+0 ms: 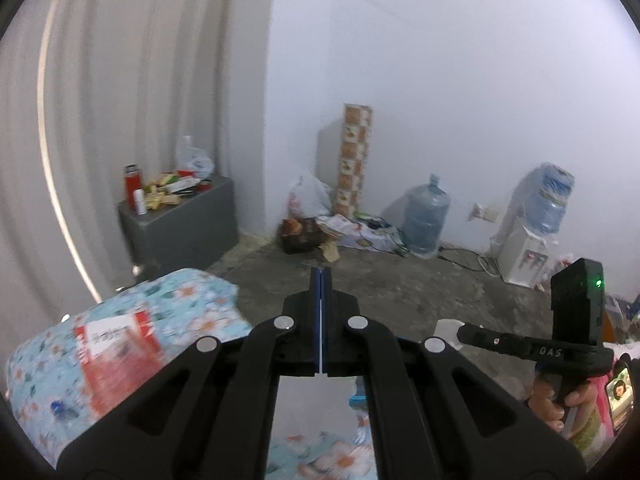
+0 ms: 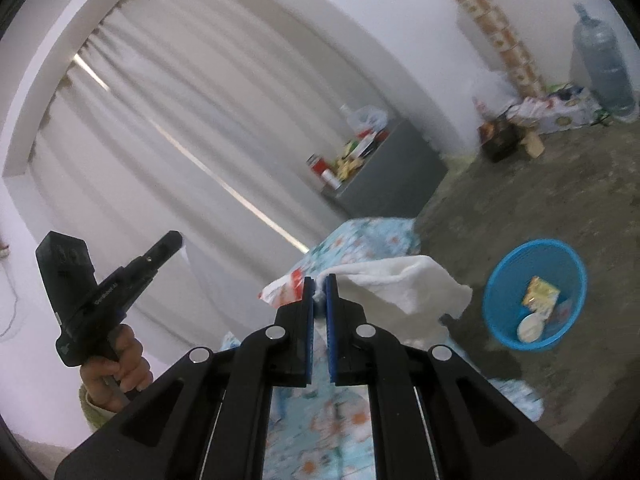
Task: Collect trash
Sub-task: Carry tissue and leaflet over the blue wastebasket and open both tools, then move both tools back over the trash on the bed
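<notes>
A white tissue, crumpled trash, sits pinched between the nearly closed pads of the right gripper, held over the foot of a bed with a blue floral cover. The left gripper has its two pads pressed fully together with nothing between them, and it points out over the bed's corner toward the far wall. Each gripper is carried by a person's hand: the left hand shows in the right wrist view, the right hand in the left wrist view.

The floor is bare, mottled grey concrete. The walls are plain white, and pale curtains hang along one side. One blue basket stands on the floor beside the bed, with a yellow packet and a few other scraps in it. One grey cabinet by the curtains carries a clutter of bottles and packets. In the corner lean one tall patterned box and a heap of bags. Two large water jugs are visible: one jug on the floor, the other on a white dispenser.
</notes>
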Demonstrator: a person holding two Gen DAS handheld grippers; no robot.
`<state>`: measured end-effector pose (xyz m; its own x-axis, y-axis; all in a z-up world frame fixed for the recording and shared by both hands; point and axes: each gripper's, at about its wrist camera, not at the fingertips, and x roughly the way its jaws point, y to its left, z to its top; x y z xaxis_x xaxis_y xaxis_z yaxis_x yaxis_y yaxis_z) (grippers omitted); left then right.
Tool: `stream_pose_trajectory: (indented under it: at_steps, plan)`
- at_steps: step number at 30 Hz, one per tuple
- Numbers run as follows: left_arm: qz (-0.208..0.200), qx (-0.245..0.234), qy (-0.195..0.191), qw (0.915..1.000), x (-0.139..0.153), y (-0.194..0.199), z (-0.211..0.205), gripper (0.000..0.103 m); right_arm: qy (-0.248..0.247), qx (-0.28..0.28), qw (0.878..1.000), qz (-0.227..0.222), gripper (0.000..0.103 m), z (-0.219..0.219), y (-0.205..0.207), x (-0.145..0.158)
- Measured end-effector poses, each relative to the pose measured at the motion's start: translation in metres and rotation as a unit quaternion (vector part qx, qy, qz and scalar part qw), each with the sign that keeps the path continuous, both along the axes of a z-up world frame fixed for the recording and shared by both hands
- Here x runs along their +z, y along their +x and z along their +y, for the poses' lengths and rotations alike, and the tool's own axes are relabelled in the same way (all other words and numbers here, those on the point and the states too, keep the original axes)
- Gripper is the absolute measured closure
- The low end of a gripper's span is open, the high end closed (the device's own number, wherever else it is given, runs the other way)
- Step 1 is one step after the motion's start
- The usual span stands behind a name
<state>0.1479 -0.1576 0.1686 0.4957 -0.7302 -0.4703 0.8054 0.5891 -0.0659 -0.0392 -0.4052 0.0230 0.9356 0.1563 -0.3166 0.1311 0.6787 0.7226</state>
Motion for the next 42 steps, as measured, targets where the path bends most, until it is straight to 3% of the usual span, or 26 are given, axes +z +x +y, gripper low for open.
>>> stream_pose_trajectory:
  at_steps: [6, 11, 17, 24, 25, 26, 27, 28, 29, 32, 38, 42]
  plan:
    - [-0.005, -0.042, 0.026, 0.9988, -0.022, 0.005, -0.076, 0.103, -0.007, -0.046, 0.999, 0.020, 0.097, -0.044, -0.002, -0.009]
    - [0.022, -0.079, 0.051, 0.9954, -0.057, 0.019, -0.137, 0.103, 0.006, -0.076, 0.995, 0.066, 0.097, -0.079, 0.013, -0.044]
    - [0.062, -0.104, 0.106, 0.9870, -0.125, 0.044, -0.208, 0.103, 0.030, -0.093, 0.987, 0.123, 0.097, -0.113, 0.037, -0.104]
    - [0.095, -0.094, 0.182, 0.9742, -0.212, 0.076, -0.273, 0.103, 0.051, -0.115, 0.973, 0.195, 0.094, -0.142, 0.066, -0.179]
    - [0.099, -0.091, 0.192, 0.9720, -0.224, 0.080, -0.280, 0.094, 0.051, -0.117, 0.971, 0.204, 0.094, -0.144, 0.070, -0.190]
    - [0.103, -0.088, 0.199, 0.9707, -0.232, 0.084, -0.285, 0.089, 0.051, -0.118, 0.966, 0.224, 0.091, -0.148, 0.076, -0.205]
    - [0.107, -0.082, 0.209, 0.9686, -0.243, 0.087, -0.290, 0.076, 0.052, -0.120, 0.962, 0.240, 0.079, -0.151, 0.081, -0.216]
    - [0.107, -0.073, 0.221, 0.9667, -0.251, 0.090, -0.294, 0.071, 0.055, -0.119, 0.958, 0.255, 0.065, -0.154, 0.085, -0.227]
    - [0.106, -0.066, 0.229, 0.9654, -0.257, 0.092, -0.296, 0.071, 0.059, -0.120, 0.952, 0.276, 0.062, -0.156, 0.090, -0.241]
    - [0.108, -0.050, 0.231, 0.9657, -0.258, 0.095, -0.291, 0.070, 0.066, -0.119, 0.941, 0.308, 0.061, -0.156, 0.091, -0.258]
    - [0.083, -0.039, 0.209, 0.9735, -0.219, 0.085, -0.255, 0.059, 0.070, -0.124, 0.950, 0.278, 0.054, -0.140, 0.068, -0.239]
    - [0.078, -0.034, 0.188, 0.9785, -0.170, 0.070, -0.212, 0.044, 0.070, -0.116, 0.957, 0.257, 0.045, -0.121, 0.053, -0.213]
